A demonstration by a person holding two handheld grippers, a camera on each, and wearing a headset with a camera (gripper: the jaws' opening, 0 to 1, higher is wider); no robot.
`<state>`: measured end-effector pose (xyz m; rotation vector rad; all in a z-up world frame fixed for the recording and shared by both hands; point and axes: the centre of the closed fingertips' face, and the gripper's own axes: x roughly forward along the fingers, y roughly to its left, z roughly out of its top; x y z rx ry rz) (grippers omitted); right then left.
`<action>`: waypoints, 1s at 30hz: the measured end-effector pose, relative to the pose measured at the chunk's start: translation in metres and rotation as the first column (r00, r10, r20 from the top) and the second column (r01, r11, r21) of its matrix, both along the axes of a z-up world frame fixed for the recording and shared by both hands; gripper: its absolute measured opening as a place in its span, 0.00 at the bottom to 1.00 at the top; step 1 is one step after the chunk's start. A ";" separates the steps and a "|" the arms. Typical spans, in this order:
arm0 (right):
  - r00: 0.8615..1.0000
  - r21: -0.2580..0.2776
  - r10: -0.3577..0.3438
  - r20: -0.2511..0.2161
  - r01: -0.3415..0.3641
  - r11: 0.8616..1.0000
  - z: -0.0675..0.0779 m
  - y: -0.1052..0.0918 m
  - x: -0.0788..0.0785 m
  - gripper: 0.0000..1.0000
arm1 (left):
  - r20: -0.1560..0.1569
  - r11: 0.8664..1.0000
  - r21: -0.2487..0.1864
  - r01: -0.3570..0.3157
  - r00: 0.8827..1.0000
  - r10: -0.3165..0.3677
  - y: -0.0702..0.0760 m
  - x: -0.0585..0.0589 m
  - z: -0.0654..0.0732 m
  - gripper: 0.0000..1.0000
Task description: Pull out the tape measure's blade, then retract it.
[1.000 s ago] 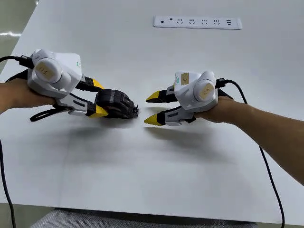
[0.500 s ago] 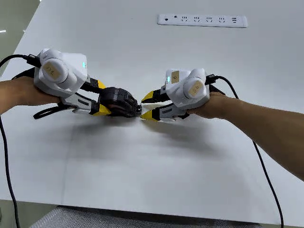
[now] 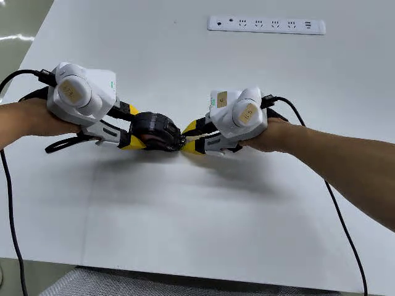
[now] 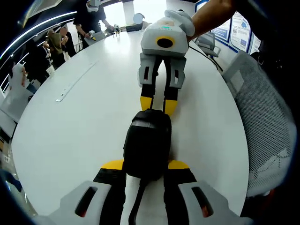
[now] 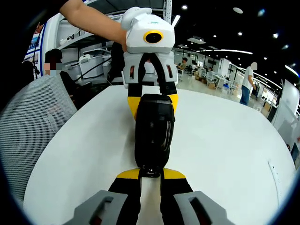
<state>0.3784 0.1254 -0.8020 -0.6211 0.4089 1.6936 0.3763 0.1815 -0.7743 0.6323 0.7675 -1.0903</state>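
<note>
A black tape measure (image 3: 154, 129) lies on the white table (image 3: 203, 203), and my left gripper (image 3: 131, 127) is shut on its case from the left. In the left gripper view the case (image 4: 147, 143) sits between the yellow tips of the left gripper (image 4: 146, 165). My right gripper (image 3: 187, 138) comes in from the right, its yellow tips closed at the case's mouth. In the right gripper view the right gripper (image 5: 150, 174) pinches the blade's end hook just below the case (image 5: 154, 131). No length of blade shows outside the case.
A white power strip (image 3: 265, 25) lies at the table's far side. Black cables (image 3: 345, 209) trail from both grippers across the table. The table's near edge (image 3: 185, 280) runs close to me, with a mesh chair (image 4: 267, 131) beside it. People stand in the background.
My right gripper has moved left from open and apart to the tape measure's mouth and has shut on the blade's hook. The left gripper keeps its hold on the case.
</note>
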 end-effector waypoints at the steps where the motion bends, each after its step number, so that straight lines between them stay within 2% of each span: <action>1: 1.000 0.000 0.000 0.001 0.000 1.000 0.000 0.000 0.000 0.13 | 0.000 1.000 0.000 0.000 1.000 0.000 0.000 0.000 0.000 0.25; 11: 1.000 -0.001 -0.019 -0.016 0.019 1.000 0.003 -0.001 -0.003 0.10 | -0.007 1.000 -0.007 -0.004 1.000 0.004 -0.001 -0.001 0.001 0.24; 30: 1.000 -0.005 -0.011 0.002 0.011 1.000 0.004 -0.003 -0.003 0.09 | -0.018 1.000 -0.009 -0.008 1.000 0.008 -0.001 0.001 0.000 0.24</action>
